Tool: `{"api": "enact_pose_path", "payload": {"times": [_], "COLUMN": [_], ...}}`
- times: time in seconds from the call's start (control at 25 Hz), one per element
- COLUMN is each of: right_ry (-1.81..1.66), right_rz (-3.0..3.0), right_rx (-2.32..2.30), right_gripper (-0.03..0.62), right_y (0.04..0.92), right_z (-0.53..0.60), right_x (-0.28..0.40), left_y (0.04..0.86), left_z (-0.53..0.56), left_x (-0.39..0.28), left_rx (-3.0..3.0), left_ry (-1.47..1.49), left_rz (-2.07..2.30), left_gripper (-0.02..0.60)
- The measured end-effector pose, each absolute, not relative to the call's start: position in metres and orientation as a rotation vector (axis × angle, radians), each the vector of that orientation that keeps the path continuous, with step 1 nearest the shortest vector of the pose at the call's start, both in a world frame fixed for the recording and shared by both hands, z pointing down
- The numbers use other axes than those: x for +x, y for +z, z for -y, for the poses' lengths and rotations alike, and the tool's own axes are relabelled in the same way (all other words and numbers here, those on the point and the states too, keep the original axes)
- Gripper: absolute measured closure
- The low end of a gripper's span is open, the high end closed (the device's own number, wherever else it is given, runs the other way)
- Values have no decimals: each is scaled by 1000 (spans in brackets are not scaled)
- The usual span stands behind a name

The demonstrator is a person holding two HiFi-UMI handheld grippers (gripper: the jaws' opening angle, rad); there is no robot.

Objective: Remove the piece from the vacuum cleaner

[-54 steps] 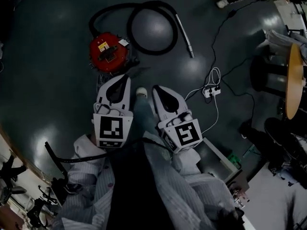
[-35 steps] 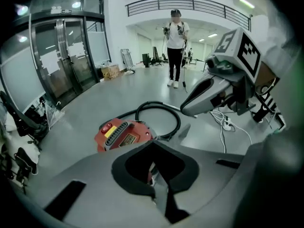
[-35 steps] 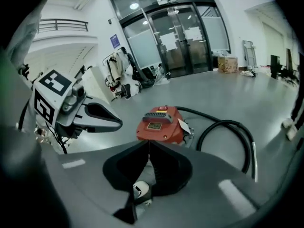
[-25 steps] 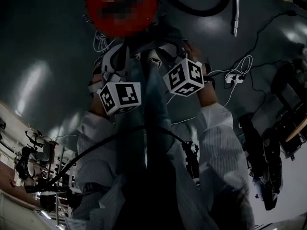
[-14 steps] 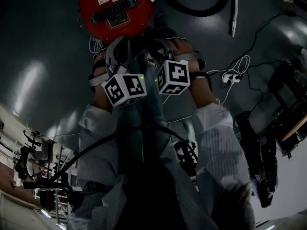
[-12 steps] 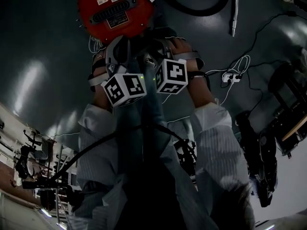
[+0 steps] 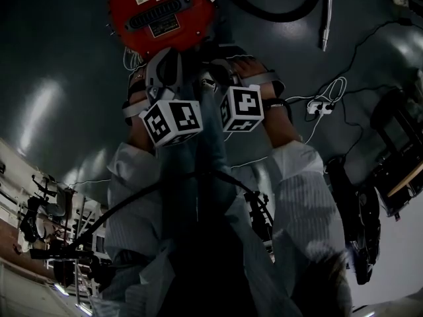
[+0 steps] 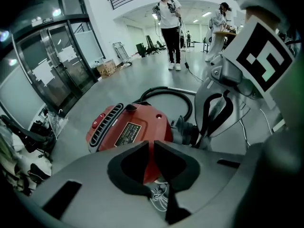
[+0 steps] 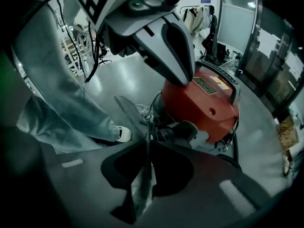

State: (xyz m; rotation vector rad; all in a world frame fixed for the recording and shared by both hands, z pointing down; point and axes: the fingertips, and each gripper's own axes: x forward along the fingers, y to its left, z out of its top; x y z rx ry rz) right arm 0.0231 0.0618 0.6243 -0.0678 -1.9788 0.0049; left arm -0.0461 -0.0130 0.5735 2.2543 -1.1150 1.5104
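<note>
Now down at the red vacuum [image 7: 162,12] on the floor, the right hand-held gripper [image 9: 146,145] is closing onto a thin grey piece [image 9: 128,109] by its hose socket, ready to pull, while the left hand-held gripper [image 8: 151,145] hangs empty, jaws slightly parted.

Nearer now to the red vacuum cleaner [image 7: 162,12]: formerly well off across the floor, presently at the head view's top edge, hose [image 7: 277,8] loop cropped. Brought forward from beside the legs to its near side: left gripper [image 8: 151,144], right gripper [image 9: 147,144]. Right fingers closing after a wide spread, thin grey strip [image 9: 135,115] between.
</note>
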Motion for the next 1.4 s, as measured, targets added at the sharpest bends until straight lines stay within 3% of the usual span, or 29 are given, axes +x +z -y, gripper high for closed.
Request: {"api": "enact_pose_path", "payload": {"times": [0.88, 1.08, 1.4], "right_ry": [304, 319, 778], "right_rz": [2005, 1929, 1991], "right_rx": [-112, -274, 232], "right_gripper": [551, 569, 569], "right_y": [620, 622, 594], "right_z": [-90, -145, -134], "right_x": [32, 44, 80], "left_y": [572, 565, 549], "left_z": [15, 13, 18], "left_x": [-43, -52, -36], "left_rx": [2218, 2232, 2267], "left_ry": [1539, 1529, 1421], "left_rz": [1134, 1146, 1184], "left_gripper": [560, 560, 560]}}
